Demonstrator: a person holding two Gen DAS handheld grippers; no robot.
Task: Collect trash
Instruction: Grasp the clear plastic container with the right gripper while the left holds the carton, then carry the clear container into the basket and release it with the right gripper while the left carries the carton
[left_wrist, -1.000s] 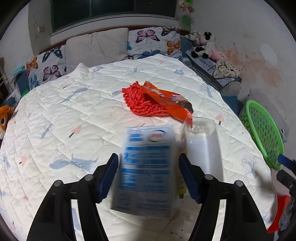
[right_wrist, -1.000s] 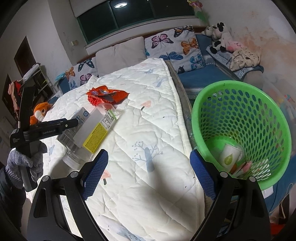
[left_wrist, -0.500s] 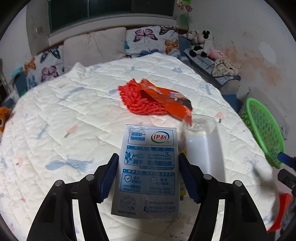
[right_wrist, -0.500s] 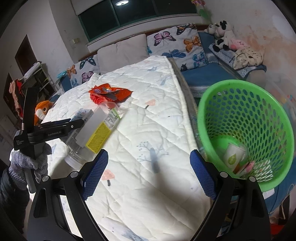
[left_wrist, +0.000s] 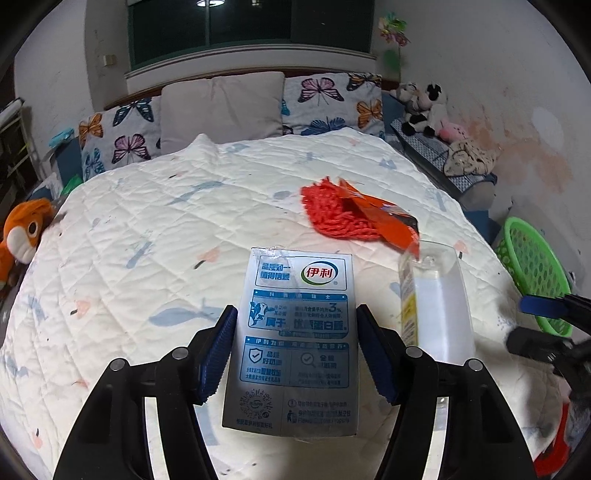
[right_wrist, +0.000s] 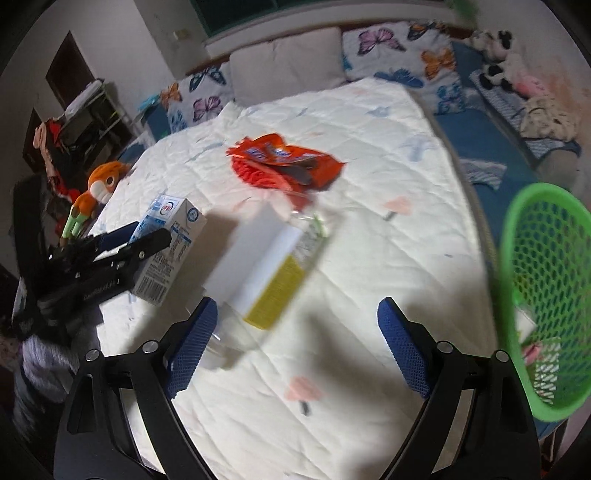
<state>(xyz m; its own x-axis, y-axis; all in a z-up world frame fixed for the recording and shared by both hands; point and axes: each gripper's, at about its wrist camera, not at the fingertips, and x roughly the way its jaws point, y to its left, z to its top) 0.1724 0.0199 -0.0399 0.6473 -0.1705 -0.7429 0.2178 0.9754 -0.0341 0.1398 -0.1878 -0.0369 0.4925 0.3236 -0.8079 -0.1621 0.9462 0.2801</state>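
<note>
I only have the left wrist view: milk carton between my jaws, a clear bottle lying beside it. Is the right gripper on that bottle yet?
Observer: No. The right gripper holds nothing. Its jaws are closing a little, and the clear bottle lies on the quilt just ahead of its left finger.
Operator: Anything in the green basket? I only see its rim.
Observer: Yes. Through the mesh of the green basket, some pale scraps lie at the bottom, too blurred to name.
Operator: What's on the carton face turned away from me?
Observer: The milk carton has what looks like a barcode on its side, near the end closest to the right camera.
</note>
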